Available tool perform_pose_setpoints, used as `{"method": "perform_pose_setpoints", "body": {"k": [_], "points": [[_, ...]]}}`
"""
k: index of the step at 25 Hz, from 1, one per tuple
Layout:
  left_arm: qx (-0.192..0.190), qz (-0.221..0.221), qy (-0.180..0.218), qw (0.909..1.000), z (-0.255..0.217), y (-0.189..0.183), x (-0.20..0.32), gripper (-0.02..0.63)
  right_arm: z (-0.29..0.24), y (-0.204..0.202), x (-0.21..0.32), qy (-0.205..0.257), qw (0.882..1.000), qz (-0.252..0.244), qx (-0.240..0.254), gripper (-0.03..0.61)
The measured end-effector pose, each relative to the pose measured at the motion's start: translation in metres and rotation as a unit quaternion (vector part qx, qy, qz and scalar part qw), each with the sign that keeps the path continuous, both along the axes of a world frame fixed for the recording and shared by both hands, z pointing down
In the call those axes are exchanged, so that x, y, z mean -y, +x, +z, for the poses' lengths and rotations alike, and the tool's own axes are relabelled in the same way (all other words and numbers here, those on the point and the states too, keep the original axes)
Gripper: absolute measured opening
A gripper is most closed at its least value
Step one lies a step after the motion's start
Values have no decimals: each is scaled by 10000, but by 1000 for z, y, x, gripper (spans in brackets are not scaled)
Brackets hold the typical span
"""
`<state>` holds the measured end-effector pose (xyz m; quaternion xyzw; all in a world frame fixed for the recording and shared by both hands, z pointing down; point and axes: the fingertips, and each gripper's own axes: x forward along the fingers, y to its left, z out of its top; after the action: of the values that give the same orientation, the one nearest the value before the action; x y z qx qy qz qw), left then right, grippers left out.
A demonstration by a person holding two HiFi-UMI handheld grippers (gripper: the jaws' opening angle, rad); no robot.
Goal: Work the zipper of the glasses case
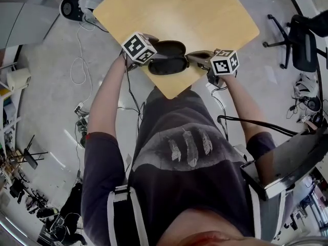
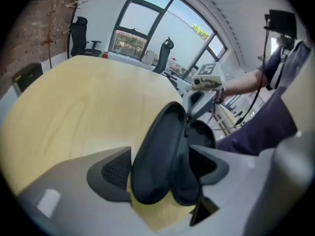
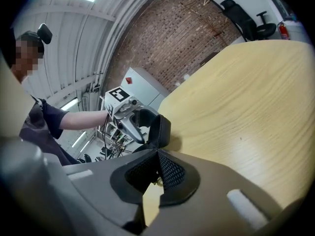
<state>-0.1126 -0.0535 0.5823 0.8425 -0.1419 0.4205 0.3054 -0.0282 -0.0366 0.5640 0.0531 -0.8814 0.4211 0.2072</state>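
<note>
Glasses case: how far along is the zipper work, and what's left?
Done: the glasses case lies unzipped, its halves gaping at the corner of the table. In hand: the left gripper has its jaws apart around the case's end, not pressing. The right gripper is shut, seemingly by a small brass bit, maybe the zipper pull. Left: probably zipping it closed again.

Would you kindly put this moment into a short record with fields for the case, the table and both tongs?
Glasses case: black, lying open near the table's corner
Table: light wood
Left tongs: open, one end of the case between the jaws
Right tongs: shut, tips at the case's other end; contact unclear
</note>
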Motion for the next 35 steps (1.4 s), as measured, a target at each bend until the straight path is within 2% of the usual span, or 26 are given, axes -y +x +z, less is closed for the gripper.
{"method": "perform_pose_setpoints", "body": {"k": [1,3,5,7,10,13,16,19,20,22,24,25,26,29,30,31,32,33,35], "points": [[-12,62,-60,10000,0,0,-5,353,3,2,3,28,9999,94,-80,-2],[92,228,167,9996,-7,0,-11,325,7,6,7,32,9993,304,-233,-3],[297,516,656,9961,-20,3,-19,326,11,10,10,-45,9977,581,-333,-2],[591,929,1186,9868,-30,11,-30,331,15,16,14,-117,9950,891,-425,-3],[1098,1434,1982,9634,-37,20,-46,343,19,20,19,-89,9911,1185,-607,-2],[1414,1601,2634,9407,-43,29,-56,325,23,20,21,-58,9881,1299,-816,-2],[1710,1728,3035,9213,-42,34,-60,286,24,23,23,36,9878,1204,-988,-2],[2011,1855,3484,8965,-44,35,-59,182,25,25,23,178,9899,948,-1042,-2],[2100,1923,3608,8881,-44,35,-59,166,25,25,23,269,9902,850,-1076,-2],[2192,1941,3748,8796,-43,35,-62,159,25,23,21,430,9903,702,-1122,-2],[2171,1813,3803,8805,-45,34,-63,146,25,22,21,598,9894,650,-1155,-2],[2096,1704,3787,8852,-47,36,-64,143,24,23,20,739,9881,643,-1187,-2],[1977,1564,3721,8933,-50,39,-66,139,24,23,20,908,9863,647,-1218,-2],[1570,1044,3265,9262,-54,44,-69,137,20,27,20,1287,9814,772,-1200,-2],[1483,922,3150,9329,-54,44,-69,137,19,28,19,1377,9799,809,-1199,-2],[1457,907,3108,9349,-55,43,-70,120,19,28,18,1444,9785,833,-1211,-1],[1493,1014,3140,9321,-56,43,-72,117,20,28,17,1456,9780,861,-1218,-1],[1575,1204,3245,9249,-56,43,-75,115,21,28,16,1399,9786,905,-1204,0],[1782,1582,3560,9036,-55,45,-83,109,22,28,14,1172,9820,977,-1110,0]]}}
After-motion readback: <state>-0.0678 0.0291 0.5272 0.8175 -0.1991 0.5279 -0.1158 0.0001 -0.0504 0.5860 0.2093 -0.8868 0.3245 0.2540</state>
